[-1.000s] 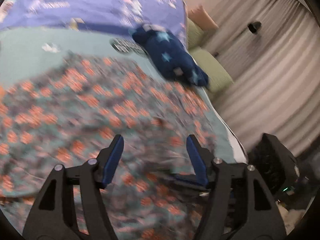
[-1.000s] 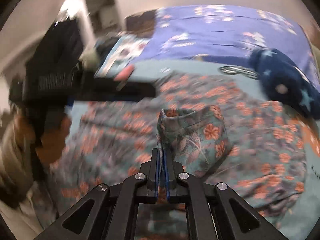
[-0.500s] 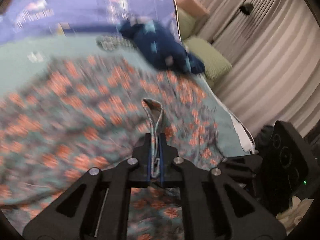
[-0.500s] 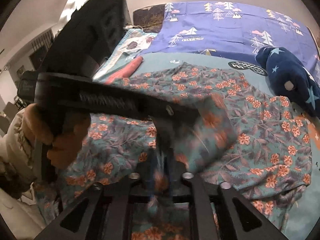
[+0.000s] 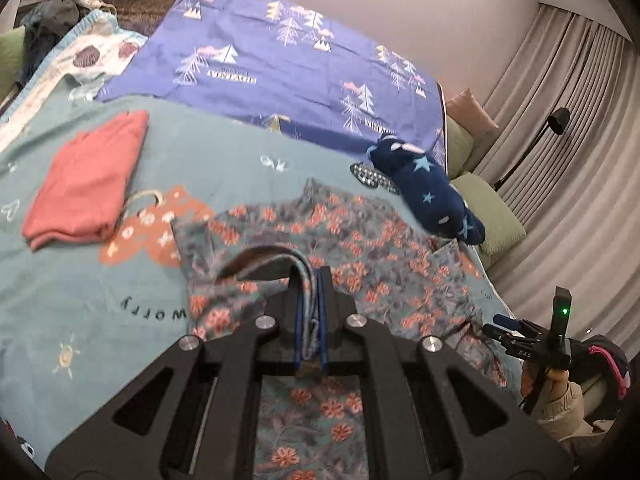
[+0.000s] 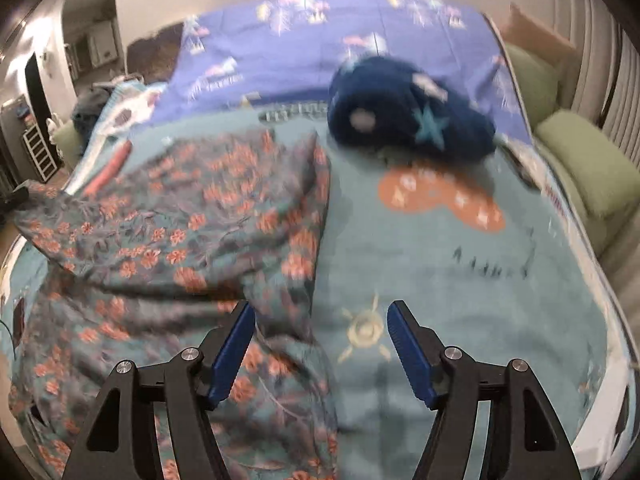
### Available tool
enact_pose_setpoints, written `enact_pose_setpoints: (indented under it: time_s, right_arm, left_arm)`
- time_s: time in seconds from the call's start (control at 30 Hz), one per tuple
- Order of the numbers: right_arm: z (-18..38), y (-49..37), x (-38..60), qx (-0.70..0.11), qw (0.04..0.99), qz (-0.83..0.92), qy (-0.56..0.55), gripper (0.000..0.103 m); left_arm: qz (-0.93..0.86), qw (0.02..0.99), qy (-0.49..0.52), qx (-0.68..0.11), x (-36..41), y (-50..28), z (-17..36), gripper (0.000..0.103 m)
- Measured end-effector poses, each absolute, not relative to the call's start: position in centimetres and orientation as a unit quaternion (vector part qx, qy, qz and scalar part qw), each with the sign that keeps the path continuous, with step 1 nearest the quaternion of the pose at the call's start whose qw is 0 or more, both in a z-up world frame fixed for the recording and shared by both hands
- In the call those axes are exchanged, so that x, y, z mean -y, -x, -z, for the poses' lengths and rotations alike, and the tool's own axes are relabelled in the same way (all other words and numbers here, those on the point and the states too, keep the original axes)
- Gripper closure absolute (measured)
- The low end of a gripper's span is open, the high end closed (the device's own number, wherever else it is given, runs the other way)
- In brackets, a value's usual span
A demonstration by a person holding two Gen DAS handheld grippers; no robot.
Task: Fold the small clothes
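L gripper: jaws clamped on a hem fold of the teal floral-print fabric garment, lower centre of L wrist view; pinched edge loops up between the blue pads. Rest of garment lies spread on the teal printed bedspread, centre to lower right of frame.

R gripper: jaws opening, nothing pinched; garment edge lies under the left pad, bare bedspread under the rest of the gap. In R wrist view the garment fills left half of frame, rumpled.

Folded pink cloth at left of L view, apart from garment. Navy star-print plush bundle upper right, just beside garment's far edge. Purple tree-print sheet across top. R view motion-blurred.
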State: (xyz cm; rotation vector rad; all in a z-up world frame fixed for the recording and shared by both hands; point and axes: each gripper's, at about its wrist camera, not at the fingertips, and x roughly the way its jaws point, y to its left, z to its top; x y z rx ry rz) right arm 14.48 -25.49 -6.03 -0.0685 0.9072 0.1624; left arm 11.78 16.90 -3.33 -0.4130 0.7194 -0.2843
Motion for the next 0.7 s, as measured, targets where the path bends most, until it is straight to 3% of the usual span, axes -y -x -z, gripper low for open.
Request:
enact_pose_setpoints:
  time_s: [0.13,0.3,0.47,0.7]
  right_arm:
    - [6.8,-15.3,23.3,-0.442,0.890,-0.085,0.065,0.033]
    - [7.4,-17.1,21.2,-0.433,0.892,-0.060,0.115,0.035]
    - [6.2,-18.4,25.6,-0.416,0.907,0.056,0.008,0.040]
    - [7.6,-17.8,30.2,-0.468,0.880,0.023,-0.075,0.039]
  left_arm:
    - [0.149,0.900,0.203,-0.357,-16.2,-12.5,3.6,0.096]
    - [0.173,0.912,0.188,-0.321,-14.9,-14.4,0.0,0.096]
    - [0.187,0.935,0.151,-0.260,-13.8,-14.0,-3.6,0.096]
    - [0.138,0.895,0.180,-0.384,-15.6,-14.7,6.9,0.095]
